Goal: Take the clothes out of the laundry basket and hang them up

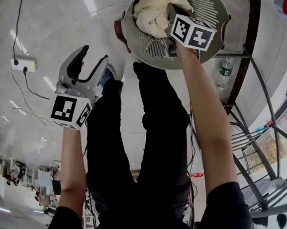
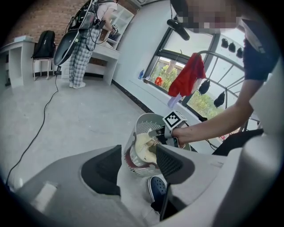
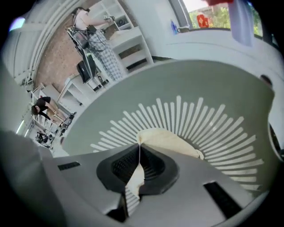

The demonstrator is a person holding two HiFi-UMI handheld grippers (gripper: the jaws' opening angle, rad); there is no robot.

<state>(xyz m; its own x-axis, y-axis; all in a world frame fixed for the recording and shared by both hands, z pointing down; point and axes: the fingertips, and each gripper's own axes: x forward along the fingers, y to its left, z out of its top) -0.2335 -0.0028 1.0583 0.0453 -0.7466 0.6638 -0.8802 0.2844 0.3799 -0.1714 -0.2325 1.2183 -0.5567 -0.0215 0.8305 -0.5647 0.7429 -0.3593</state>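
A grey slotted laundry basket (image 1: pixel 212 8) stands on the floor in front of the person's feet. A cream cloth (image 1: pixel 150 10) lies inside it. My right gripper (image 1: pixel 170 11) reaches into the basket and is shut on a fold of the cream cloth (image 3: pixel 171 142), which is pinched between the pads (image 3: pixel 138 159) in front of the basket wall (image 3: pixel 199 88). My left gripper (image 1: pixel 94 57) hovers open and holds nothing, to the left of the legs and short of the basket. In the left gripper view its jaws (image 2: pixel 138 164) frame the basket (image 2: pixel 148 122) and the cloth (image 2: pixel 144 148).
A metal drying rack (image 1: pixel 260 146) stands at the right, with a red garment (image 2: pixel 188 75) hanging on it. A water bottle (image 1: pixel 226 69) stands by the rack's foot. A power strip (image 1: pixel 24 64) with cables lies on the floor at left. A blue shoe (image 2: pixel 156 186) is beside the basket.
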